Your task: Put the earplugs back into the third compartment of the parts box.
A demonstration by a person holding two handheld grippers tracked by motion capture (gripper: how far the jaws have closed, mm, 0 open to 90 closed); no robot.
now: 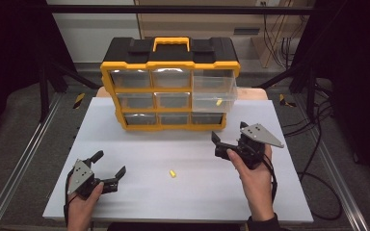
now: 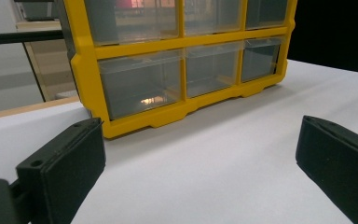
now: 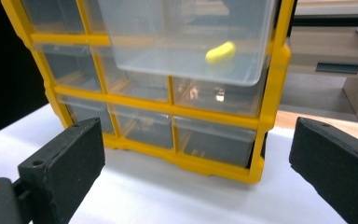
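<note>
Small yellow capsule-shaped pieces are what the work concerns: one small yellow piece (image 1: pixel 173 173) lies loose on the white worktop (image 1: pixel 139 154), roughly between the two hands and nearer the person's edge, touching neither tool. A second yellow piece (image 1: pixel 218 102) rests inside the clear plastic drawer (image 1: pixel 214 91) that is pulled out from the right column of the yellow-and-black plastic drawer cabinet (image 1: pixel 169 86); in the right gripper view that piece (image 3: pixel 220 52) sits on the floor of the drawer (image 3: pixel 186 42), toward its right side. The cabinet stands upright at the far side of the worktop, with a yellow carry handle (image 1: pixel 171 43) on its black top and three rows of clear drawers; the other drawers look pushed in. The left hand-held gripper (image 1: pixel 110 169) is at the near left of the worktop, held by the person's left hand (image 1: pixel 84 202), its jaws spread wide with nothing between them; its own view looks across bare worktop at the cabinet's lower drawers (image 2: pixel 182 74). The right hand-held gripper (image 1: pixel 217 143) is held by the right hand (image 1: pixel 250 168) in front of the cabinet's right end, well apart from the loose piece and just short of the cabinet front. Its jaws also stand wide apart and hold nothing, pointing toward the cabinet below the pulled-out drawer. A grey three-cornered plate (image 1: pixel 262 134) sits on top of it.
</note>
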